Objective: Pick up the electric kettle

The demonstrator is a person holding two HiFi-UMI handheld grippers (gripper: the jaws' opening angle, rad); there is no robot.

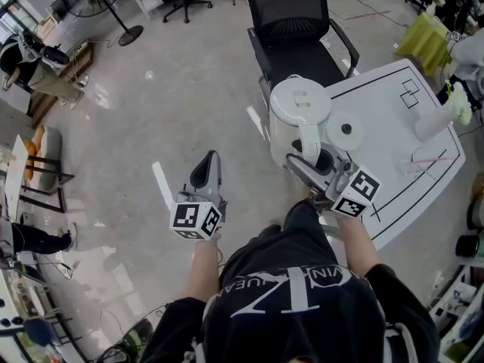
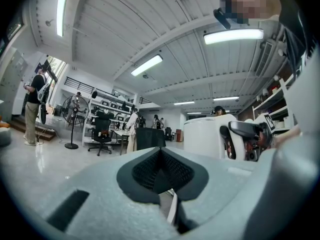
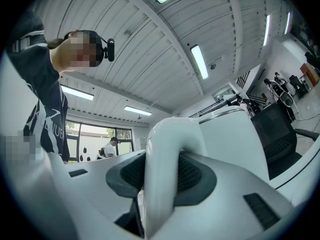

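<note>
I am clamping my right gripper [image 3: 161, 179] on the white loop handle [image 3: 167, 144], pads pressing both its sides, while my left gripper [image 1: 206, 172] is hanging at lower centre of the head view, jaws together and empty. The electric kettle [image 1: 297, 116] is standing right of centre by the left edge of the white table [image 1: 393, 112]; I cannot tell whether it is lifted. I am judging it stiff, smooth, perhaps water-heavy, so gripping the handle high seems safest.
</note>
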